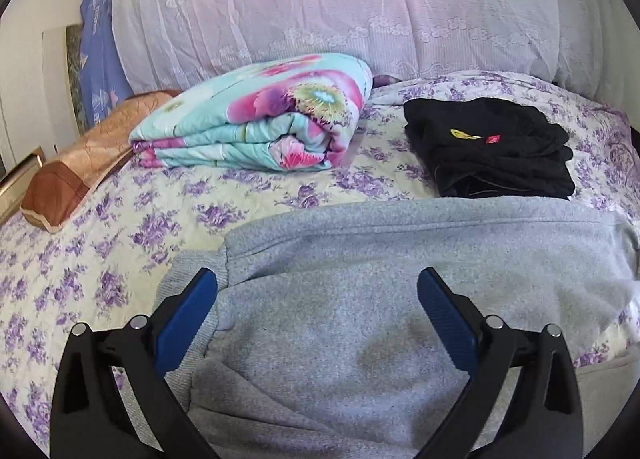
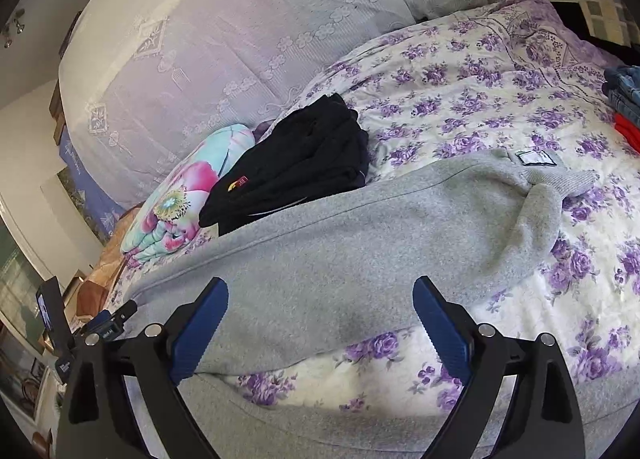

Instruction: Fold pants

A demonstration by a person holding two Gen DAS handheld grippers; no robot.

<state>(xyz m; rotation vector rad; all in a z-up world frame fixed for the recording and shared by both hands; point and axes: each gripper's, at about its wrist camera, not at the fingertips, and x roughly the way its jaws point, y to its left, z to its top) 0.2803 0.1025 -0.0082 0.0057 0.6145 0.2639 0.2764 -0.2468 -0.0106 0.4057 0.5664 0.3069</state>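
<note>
While both of my jaws stand spread wide with nothing pinched in either, the grey pants (image 2: 360, 227) lie across the near part of the flowered bedspread (image 2: 500, 99), laid lengthwise, with the white label end (image 2: 534, 158) out to the far right and the ribbed end (image 1: 188, 271) under my left gripper (image 1: 318, 311). From the left wrist view the cloth fills the gap between my left blades but they do not press it; my right gripper (image 2: 320, 319) hovers over the near edge of the pants, bedspread showing below it. I judge that a lengthwise fold is done and the next fold, end to end, is what I must set up. To do it well I should bring each blade down on a corner of one end, catch both layers at once, close firmly, then lift both hands level so the edge stays straight. I should keep clear of the folded black garment (image 1: 492, 147), just beyond the pants and overlapped by them, so nothing drags it.
</note>
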